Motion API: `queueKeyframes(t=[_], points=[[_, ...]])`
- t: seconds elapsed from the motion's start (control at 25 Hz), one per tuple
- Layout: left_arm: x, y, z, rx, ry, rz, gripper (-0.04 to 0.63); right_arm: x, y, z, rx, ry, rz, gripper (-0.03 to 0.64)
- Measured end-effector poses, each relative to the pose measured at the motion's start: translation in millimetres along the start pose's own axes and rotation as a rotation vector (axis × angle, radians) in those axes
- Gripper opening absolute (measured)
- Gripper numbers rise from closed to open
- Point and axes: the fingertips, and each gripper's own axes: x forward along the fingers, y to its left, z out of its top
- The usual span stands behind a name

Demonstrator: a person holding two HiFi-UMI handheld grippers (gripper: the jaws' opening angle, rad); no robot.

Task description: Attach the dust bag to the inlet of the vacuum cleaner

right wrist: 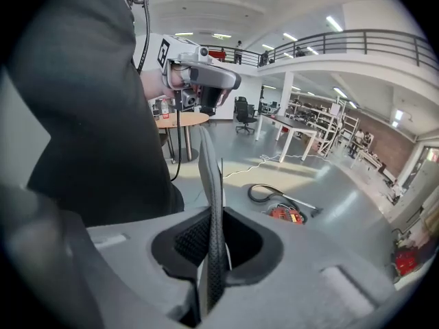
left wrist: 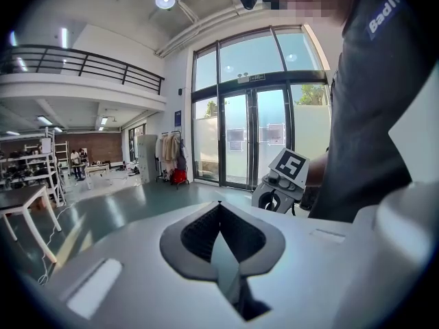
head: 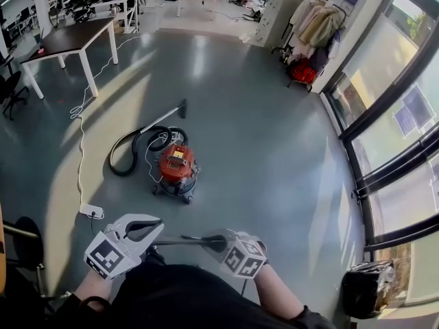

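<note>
1. The dust bag was near the person, stretched between the two grippers and well apart from the vacuum cleaner.
2. In the head view the bag showed only edge-on, as a thin dark line running left to right.
3. In the right gripper view the bag looked flat and sheet-like, with a grey face and a dark edge standing up out of the jaws.
4. The left gripper had its jaws closed on the bag's left end, and its own view showed a pale grey sliver of the bag pinched between the ribbed pads.
5. The right gripper had its jaws clamped on the bag's right end.
6. The vacuum cleaner was a red-orange canister on the grey floor, farther off, with its black hose curled to its left.
</note>
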Motion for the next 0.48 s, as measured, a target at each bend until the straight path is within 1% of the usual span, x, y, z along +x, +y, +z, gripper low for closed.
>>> queueKeyframes(t=[0.24, 0.36, 0.48], points=[[-11, 64, -6, 0.009, -0.016, -0.055, 0.017, 30, -22, 31, 0.002, 0.029, -0.019, 0.017], [-19, 98, -12, 0.016, -0.016, -0.076, 0.017, 47, -34, 51, 0.026, 0.027, -0.032, 0.017], [-24, 123, -19, 0.021, -0.02, -0.101, 0.017, 59, -45, 66, 0.055, 0.03, -0.048, 0.017]])
